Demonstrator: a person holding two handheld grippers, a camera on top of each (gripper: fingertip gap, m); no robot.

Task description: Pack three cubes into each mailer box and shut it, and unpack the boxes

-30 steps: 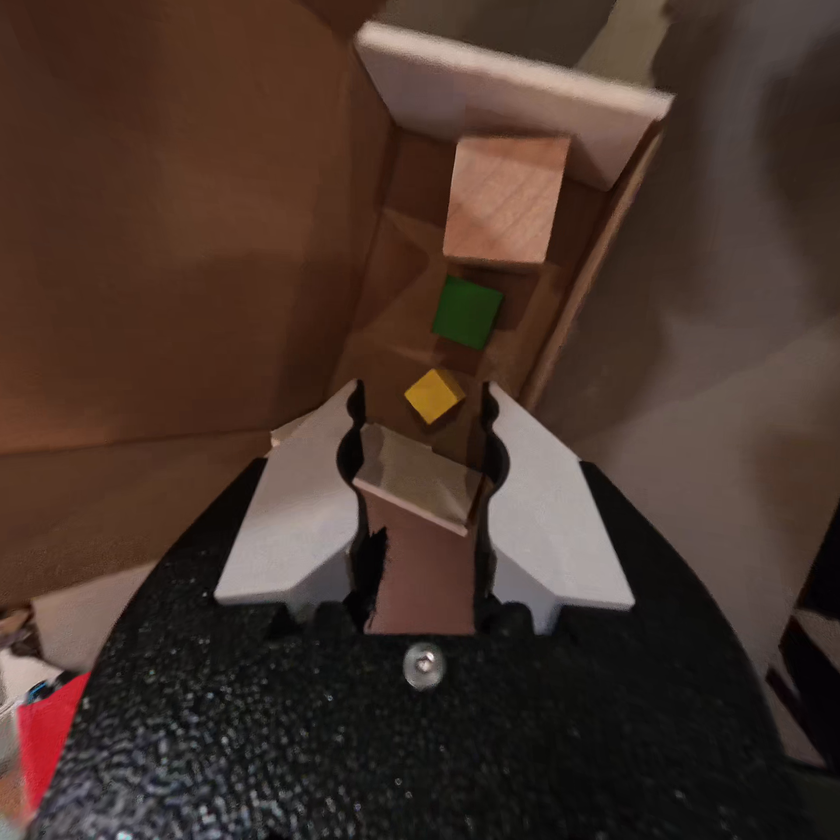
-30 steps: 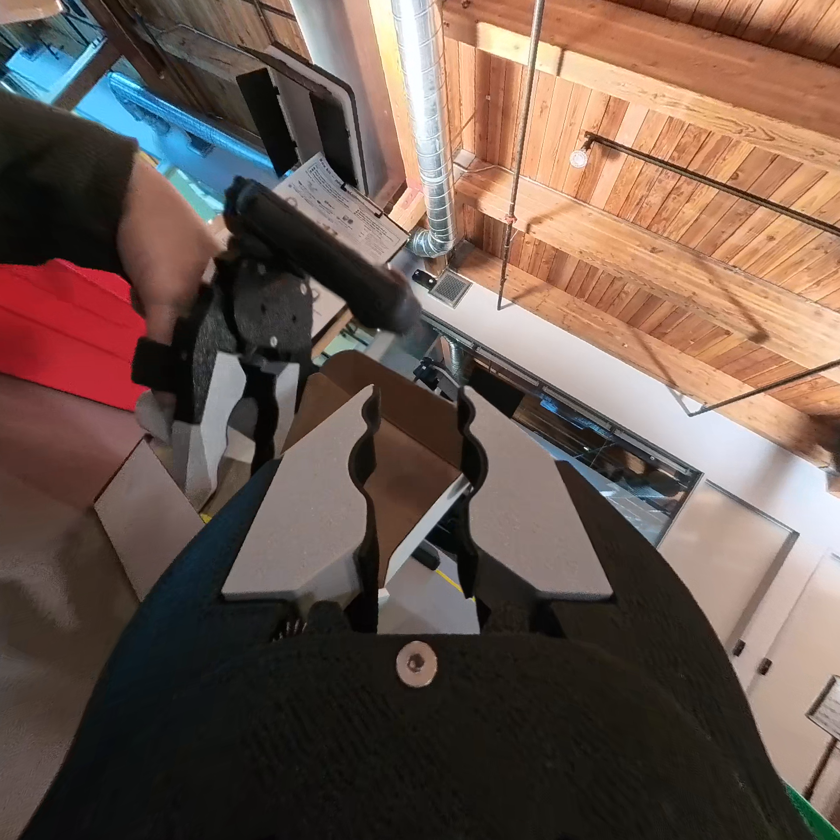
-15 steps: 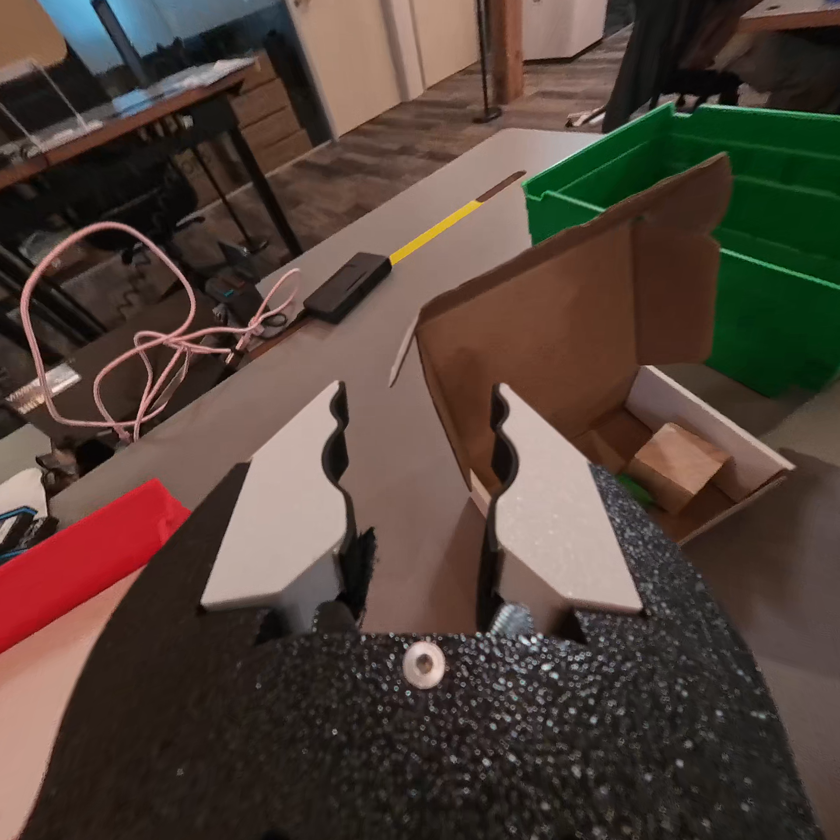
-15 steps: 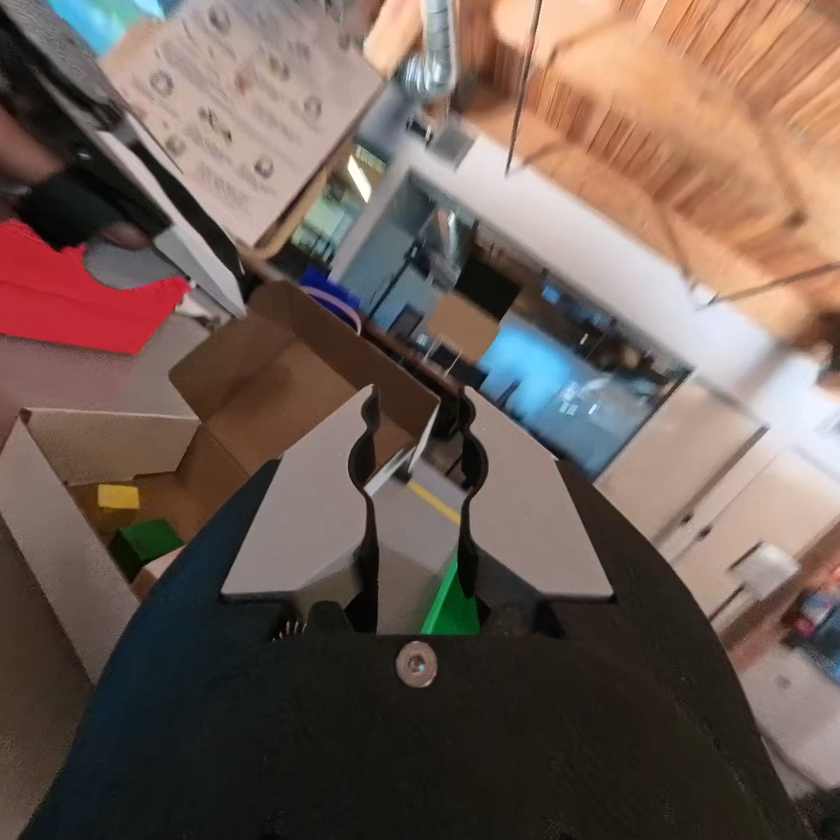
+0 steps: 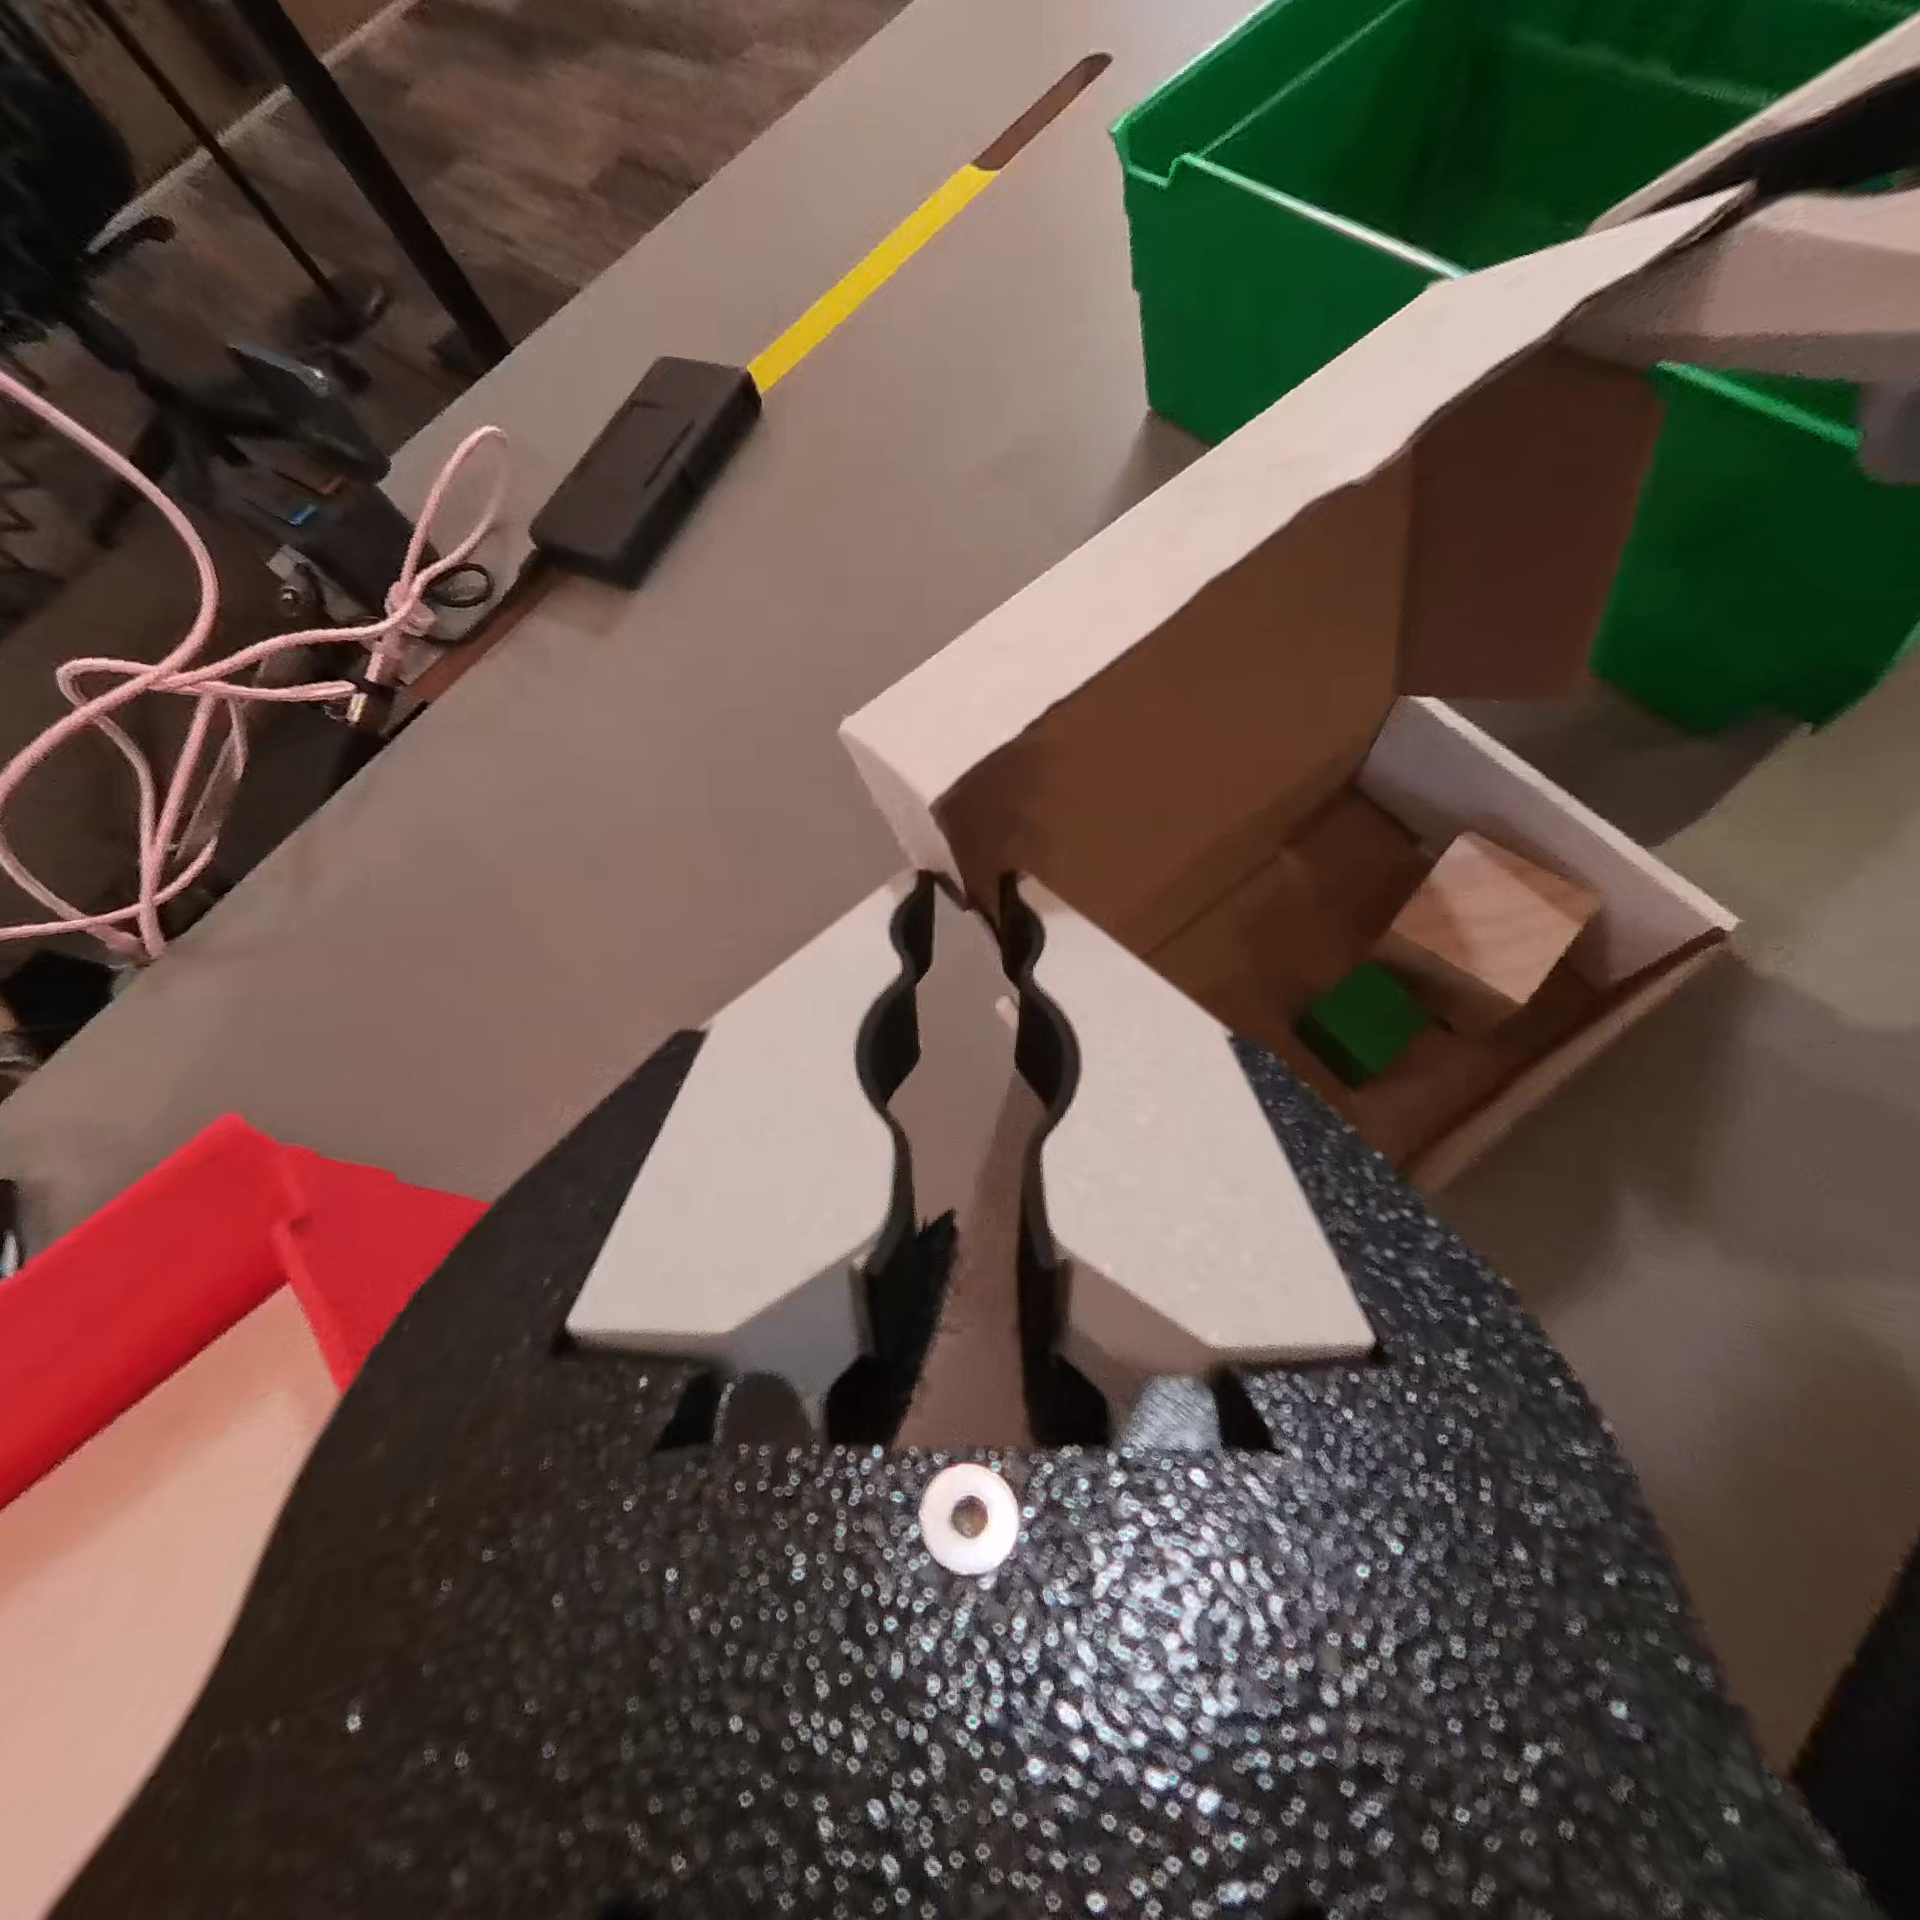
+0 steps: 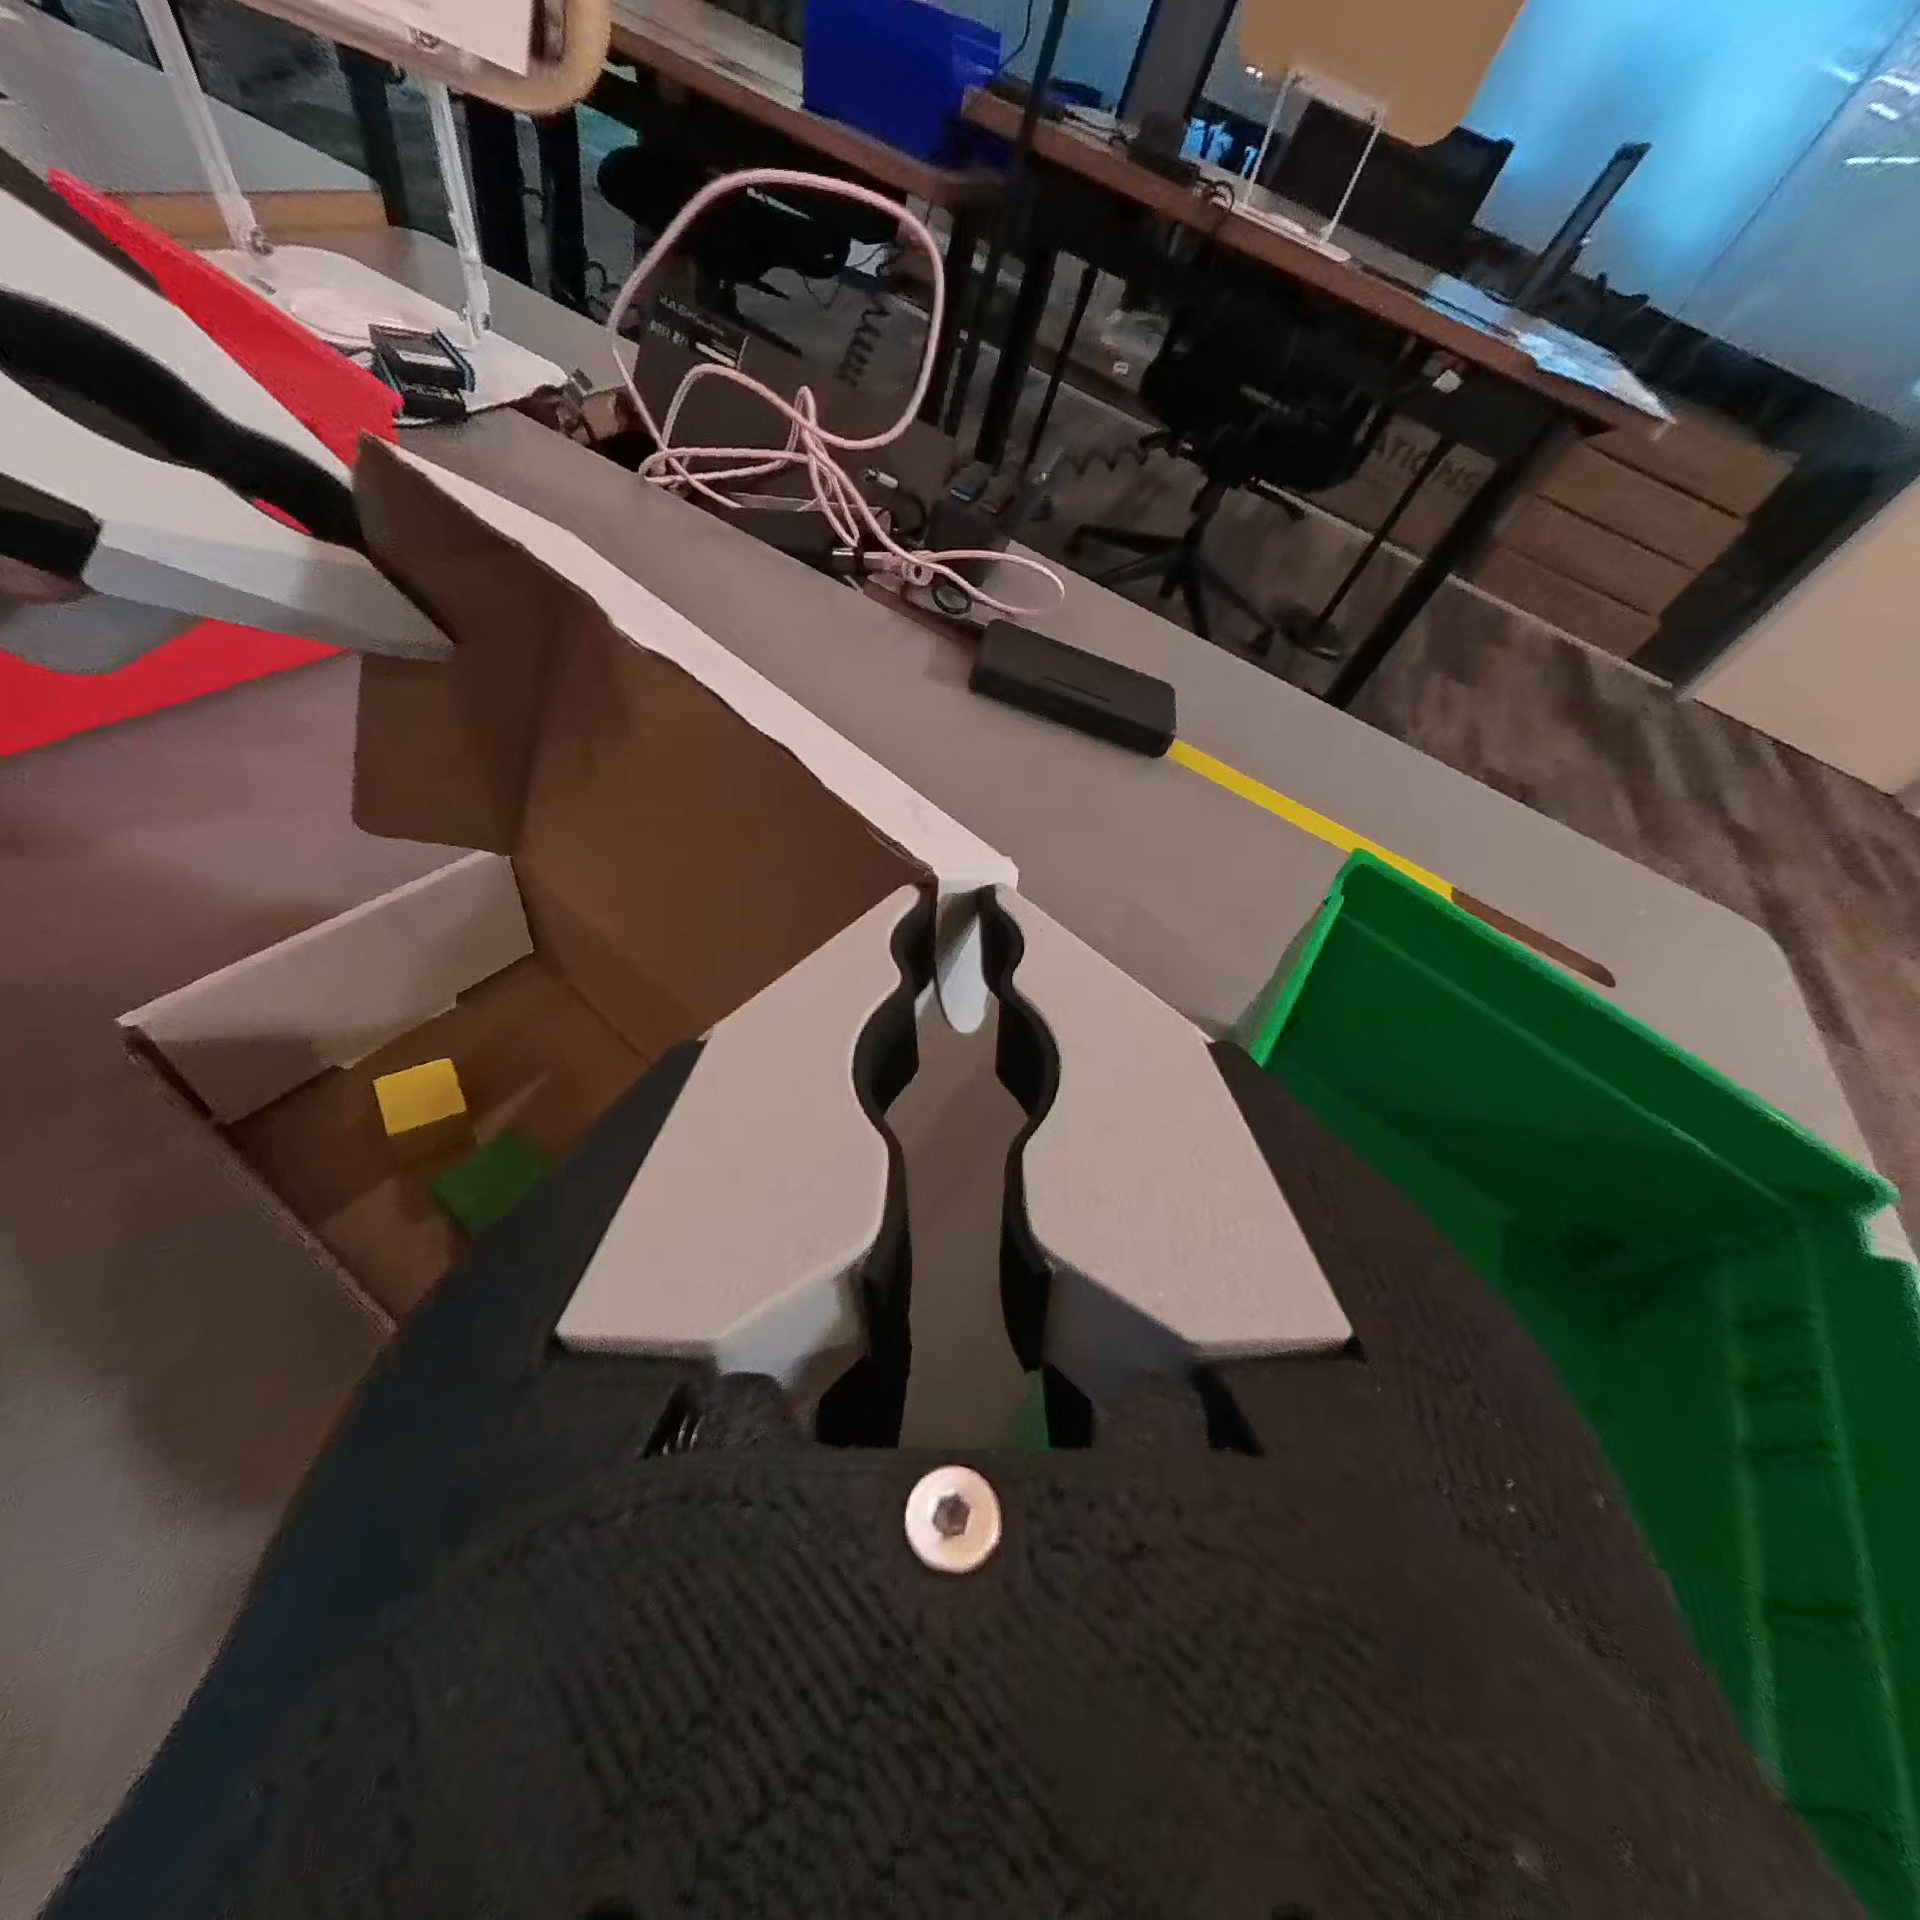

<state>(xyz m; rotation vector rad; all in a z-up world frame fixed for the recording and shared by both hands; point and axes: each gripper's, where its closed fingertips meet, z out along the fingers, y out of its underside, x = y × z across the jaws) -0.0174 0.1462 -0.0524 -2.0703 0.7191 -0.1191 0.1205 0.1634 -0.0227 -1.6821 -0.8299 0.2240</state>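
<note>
**Lid gripped at both corners for closing**

The mailer box (image 6: 312,977) lies on the table (image 5: 644,727), three cubes inside. Its raised lid (image 5: 1195,665) is pinched at opposite corners by the nearly closed left gripper (image 5: 961,902) and right gripper (image 6: 958,914). Both corners should be lowered evenly, with the side flaps guided inside the walls.

Each black speckled hand-held gripper (image 5: 961,904) has grey wavy-edged fingers (image 5: 769,1143).

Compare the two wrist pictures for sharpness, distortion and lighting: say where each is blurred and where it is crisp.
Left wrist view: speckled black claw body crisp; green plastic bin and open white-and-brown cardboard mailer box softly smeared; dim, warm light. Right wrist view: green plastic bin streaked at the frame edge, grey table edge bowed by the wide lens, cooler bluish light behind.
</note>
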